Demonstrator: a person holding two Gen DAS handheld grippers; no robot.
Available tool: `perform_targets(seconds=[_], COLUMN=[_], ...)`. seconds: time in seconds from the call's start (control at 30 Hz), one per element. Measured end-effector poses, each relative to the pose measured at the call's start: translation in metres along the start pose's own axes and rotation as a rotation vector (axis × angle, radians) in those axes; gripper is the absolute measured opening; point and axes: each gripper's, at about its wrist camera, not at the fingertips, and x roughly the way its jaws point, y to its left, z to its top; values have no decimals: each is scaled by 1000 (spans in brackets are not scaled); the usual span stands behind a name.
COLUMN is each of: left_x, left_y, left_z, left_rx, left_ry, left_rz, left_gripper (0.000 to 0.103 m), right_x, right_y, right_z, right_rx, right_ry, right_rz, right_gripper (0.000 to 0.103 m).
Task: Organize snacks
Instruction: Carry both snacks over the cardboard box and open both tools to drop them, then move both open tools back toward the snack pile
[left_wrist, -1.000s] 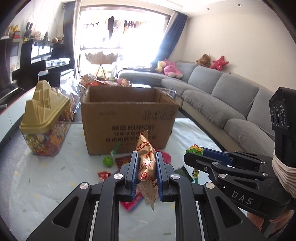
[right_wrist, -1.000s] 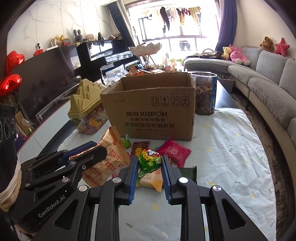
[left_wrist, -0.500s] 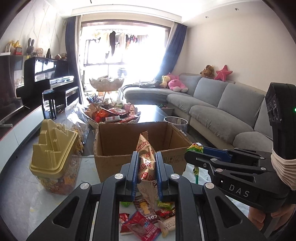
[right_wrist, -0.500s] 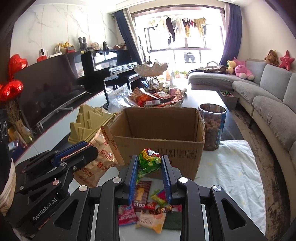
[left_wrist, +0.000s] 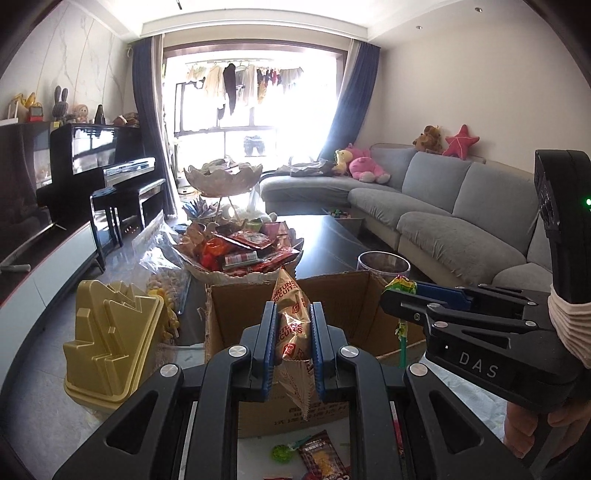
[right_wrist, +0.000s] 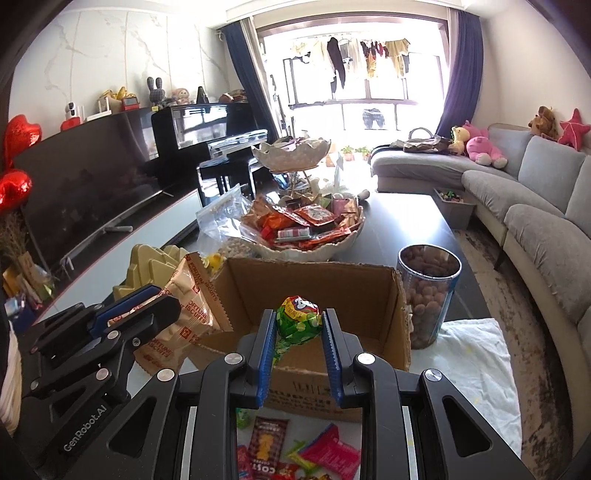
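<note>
2 snacks are in the air and none is yet dropped. The left hand-held gripper (left_wrist: 293, 334) is pinching a tan fortune biscuit packet (left_wrist: 291, 328) upright between its blue pads, held at the near wall of the open cardboard box (left_wrist: 369, 295). The right hand-held gripper (right_wrist: 298, 328) is pinching a green lollipop (right_wrist: 297, 315) by its wrapped head, also at the box's near edge. From the right wrist view, the part of the box interior that shows looks bare, so I judge the sorting to be at an early stage; the near part of the box floor is hidden behind the near wall.

Left to do: release both items into the box, then collect what lies on the white cloth (right_wrist: 476, 369) over the counter in front of the box. That includes a brown checked packet (right_wrist: 266, 443), a pink wrapper (right_wrist: 332, 448) and a small green candy (left_wrist: 280, 452). Whether the jar of brown snacks (right_wrist: 426, 295) beside the box belongs to the job, I cannot tell.
</note>
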Motion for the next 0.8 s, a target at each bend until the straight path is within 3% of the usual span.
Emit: perform_targets(seconds=[0.3,0.37,0.4,0.43,0.5,0.7,0.8], left_x=[45,47,45,43,38,7,-11], left_y=[11,13,15,15,16,14,10], left_z=[4,4,2,1,0,-6,-9], left_rx=[-6,-9,-14,-15,-17,-43,-42], left_ry=[58,59,51,44,46,48,42], left_rz=[25,44,51,58,60,78,90], left_gripper=[21,38,52,56,57,73,75], right_x=[40,45,47,47,44,20,3], right_y=[-9,-12,-13,-14,-16,-16,-13], right_z=[12,11,11,10,8,-3,-8], right_rx=[10,15,16,16,17,1,-2], right_ry=[27,25,24,25,9,-27,-49], right_rz=[-21,-35,-46,-57,-86,-91,-87], right_gripper=[26,28,39,53,60,60,64])
